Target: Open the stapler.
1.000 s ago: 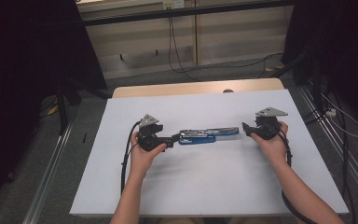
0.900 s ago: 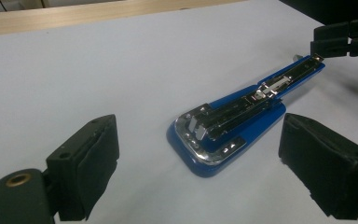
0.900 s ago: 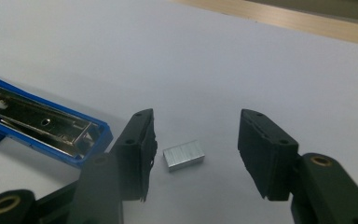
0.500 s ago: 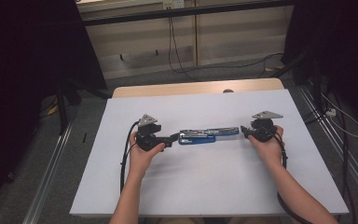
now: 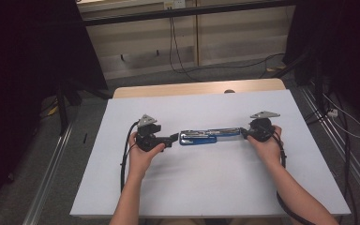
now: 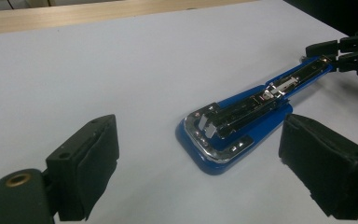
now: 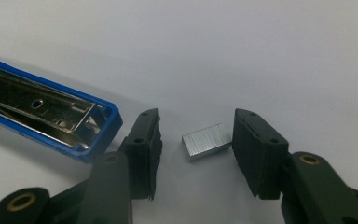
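Bare forearms, black hand-held tools

Each tool (image 5: 174, 137) (image 5: 243, 133) has padded black jaws, brass-ringed pivots, a grey triangular plate and a black cable.

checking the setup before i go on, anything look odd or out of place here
The blue stapler lies folded open flat, its metal staple channel bare. A loose strip of staples lies on the white table between the right gripper's fingers, outside the stapler.

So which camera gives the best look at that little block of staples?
The right gripper view: the staple block lies on the table between the right gripper's open jaws, close and sharp. In the other views I can't make it out.
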Action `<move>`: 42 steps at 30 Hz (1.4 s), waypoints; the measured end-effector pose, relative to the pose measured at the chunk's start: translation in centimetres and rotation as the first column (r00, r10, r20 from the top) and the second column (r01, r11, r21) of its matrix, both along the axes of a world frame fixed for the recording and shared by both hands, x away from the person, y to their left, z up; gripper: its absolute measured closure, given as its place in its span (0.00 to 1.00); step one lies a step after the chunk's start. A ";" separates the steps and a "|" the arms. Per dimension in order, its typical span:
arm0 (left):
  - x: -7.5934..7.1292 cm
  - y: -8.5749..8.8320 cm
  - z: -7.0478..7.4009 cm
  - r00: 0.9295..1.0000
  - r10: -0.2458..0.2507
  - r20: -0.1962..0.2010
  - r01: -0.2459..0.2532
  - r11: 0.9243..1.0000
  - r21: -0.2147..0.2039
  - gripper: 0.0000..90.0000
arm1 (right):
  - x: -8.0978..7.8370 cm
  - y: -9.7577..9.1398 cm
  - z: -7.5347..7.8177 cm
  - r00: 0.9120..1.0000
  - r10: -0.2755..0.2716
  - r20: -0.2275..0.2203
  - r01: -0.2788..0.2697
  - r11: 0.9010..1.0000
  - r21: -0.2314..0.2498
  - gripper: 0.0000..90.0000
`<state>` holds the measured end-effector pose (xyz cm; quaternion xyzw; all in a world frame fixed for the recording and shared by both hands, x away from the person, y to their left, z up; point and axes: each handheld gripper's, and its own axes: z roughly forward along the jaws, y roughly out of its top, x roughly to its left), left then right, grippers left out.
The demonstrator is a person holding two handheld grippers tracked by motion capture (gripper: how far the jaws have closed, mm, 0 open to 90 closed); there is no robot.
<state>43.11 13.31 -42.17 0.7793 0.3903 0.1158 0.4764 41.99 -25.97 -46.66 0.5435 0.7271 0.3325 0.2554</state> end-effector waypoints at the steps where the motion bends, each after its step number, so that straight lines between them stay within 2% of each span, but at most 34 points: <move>1: 0.0 0.0 0.0 1.000 0.000 0.000 0.000 1.000 0.001 0.14 | 0.0 -0.1 0.0 1.000 0.006 0.005 -0.006 1.000 0.007 0.57; 3: 0.0 0.0 0.0 1.000 0.001 0.000 -0.001 1.000 0.003 0.14 | -0.1 -0.2 0.1 1.000 0.006 0.008 -0.006 1.000 0.013 0.54; 7: 0.1 0.0 -0.1 1.000 0.005 -0.003 -0.005 1.000 0.002 0.14 | -0.1 -0.6 0.0 1.000 -0.004 0.000 0.004 1.000 0.017 0.54; 10: 0.1 -0.1 -0.1 1.000 0.007 0.001 -0.007 1.000 0.001 0.14 | -0.2 -0.5 0.0 1.000 -0.012 0.001 0.012 1.000 0.019 0.58; 14: 0.1 0.0 0.0 1.000 0.007 0.005 -0.008 1.000 0.006 0.14 | -0.2 0.0 0.0 0.999 -0.044 -0.021 0.045 0.999 0.024 0.61; 16: 0.1 0.0 0.0 1.000 0.008 0.006 -0.008 1.000 0.009 0.14 | -0.3 0.3 0.0 0.998 -0.054 -0.020 0.054 0.998 0.031 0.66; 18: 0.1 0.1 0.0 1.000 0.009 0.006 -0.009 1.000 0.012 0.14 | -0.3 0.6 0.0 0.998 -0.061 -0.028 0.062 0.997 0.037 0.65; 21: 0.1 0.1 0.0 1.000 0.006 0.006 -0.006 1.000 0.013 0.14 | -0.1 0.9 0.0 0.999 -0.052 -0.018 0.052 0.998 0.021 0.65; 24: 0.1 0.1 0.0 1.000 0.007 0.009 -0.007 1.000 0.011 0.14 | 0.1 0.9 0.0 0.998 -0.051 -0.021 0.052 0.998 0.031 0.68; 29: 0.1 0.0 -0.1 1.000 0.008 0.004 -0.008 1.000 0.013 0.14 | 0.3 0.8 0.0 0.999 -0.030 -0.021 0.031 0.999 0.040 0.87; 34: 0.1 0.1 -0.1 1.000 0.012 0.003 -0.012 1.000 0.015 0.14 | 0.3 0.4 0.0 1.000 -0.014 -0.025 0.016 0.998 0.061 0.87; 36: 0.1 0.2 -0.1 1.000 0.013 0.002 -0.013 1.000 0.017 0.14 | 0.2 0.3 -0.1 1.000 -0.015 -0.023 0.017 0.997 0.074 0.82; 39: 0.1 0.3 0.1 1.000 0.018 0.008 -0.018 1.000 0.012 0.14 | -0.1 0.4 0.0 1.000 -0.013 -0.029 0.014 0.998 0.063 0.77; 42: 0.1 0.3 0.1 1.000 0.018 0.008 -0.018 1.000 0.011 0.14 | -0.5 0.2 0.1 0.999 0.002 -0.035 0.000 0.998 0.058 0.77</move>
